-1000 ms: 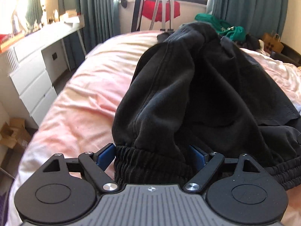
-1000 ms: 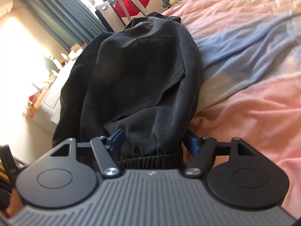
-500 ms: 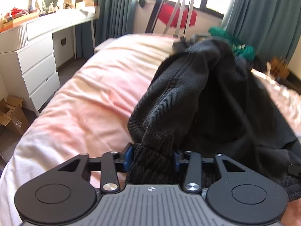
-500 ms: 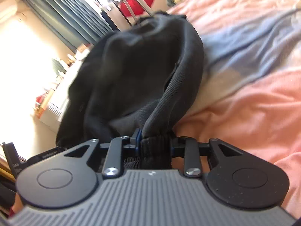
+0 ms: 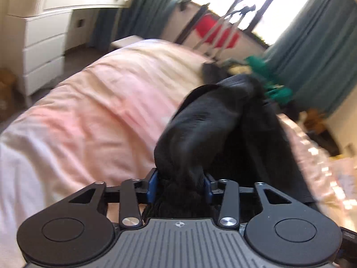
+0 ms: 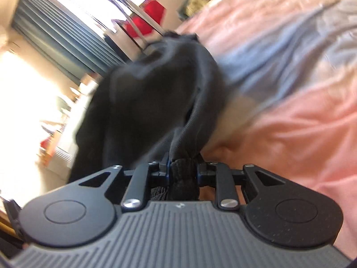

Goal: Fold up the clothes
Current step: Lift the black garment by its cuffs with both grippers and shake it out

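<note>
Pink bedding covers the bed (image 5: 100, 102). On it lie black sweatpants (image 5: 214, 129). Left gripper (image 5: 179, 184) and right gripper (image 6: 183, 170) each clamp their elastic waistband.

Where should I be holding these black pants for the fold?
At the elastic waistband, as now: the left gripper and right gripper each pinch the gathered band of the black pants from the near end, so the legs trail away over the pink bedding.

This is a home bedroom. A bed (image 5: 100, 111) with pink bedding sits beside white drawers (image 5: 42, 42). Teal curtains (image 5: 316, 51) frame a sunlit window
</note>
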A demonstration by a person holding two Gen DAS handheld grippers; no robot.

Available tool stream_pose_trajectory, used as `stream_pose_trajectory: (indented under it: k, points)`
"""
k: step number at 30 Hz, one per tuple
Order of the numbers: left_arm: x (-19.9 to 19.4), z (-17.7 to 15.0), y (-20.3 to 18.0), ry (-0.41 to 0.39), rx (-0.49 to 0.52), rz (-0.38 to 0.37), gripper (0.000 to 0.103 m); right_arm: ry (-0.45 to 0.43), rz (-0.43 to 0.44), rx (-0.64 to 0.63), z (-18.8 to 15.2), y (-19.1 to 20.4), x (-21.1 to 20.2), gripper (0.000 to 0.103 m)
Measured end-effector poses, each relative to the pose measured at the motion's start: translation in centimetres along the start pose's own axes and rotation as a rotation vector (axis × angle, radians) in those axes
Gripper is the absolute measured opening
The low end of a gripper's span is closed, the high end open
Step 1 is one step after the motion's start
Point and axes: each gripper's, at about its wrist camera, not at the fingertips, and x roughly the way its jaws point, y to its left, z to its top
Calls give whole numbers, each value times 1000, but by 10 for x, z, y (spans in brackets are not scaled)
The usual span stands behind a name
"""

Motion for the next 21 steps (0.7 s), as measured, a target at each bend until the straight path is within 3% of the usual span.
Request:
stream_pose_trajectory:
  k: [2, 5, 8, 12, 21]
  points:
    - [7, -2, 0, 22, -7, 19, 54, 23, -28, 6, -2, -1, 5, 24]
    - [18, -8, -3, 46, -5, 20, 75, 24, -16, 29, 1, -3, 7, 25]
    - [28, -18, -9, 59, 27, 21, 82, 31, -19, 38, -2, -7, 5, 26]
    - [31, -32, -19, 53, 109, 70, 81, 44, -17, 74, -7, -17, 4, 26]
    - [15, -40, -27, 3, 238, 116, 58, 11, -24, 26, -12, -7, 2, 25]
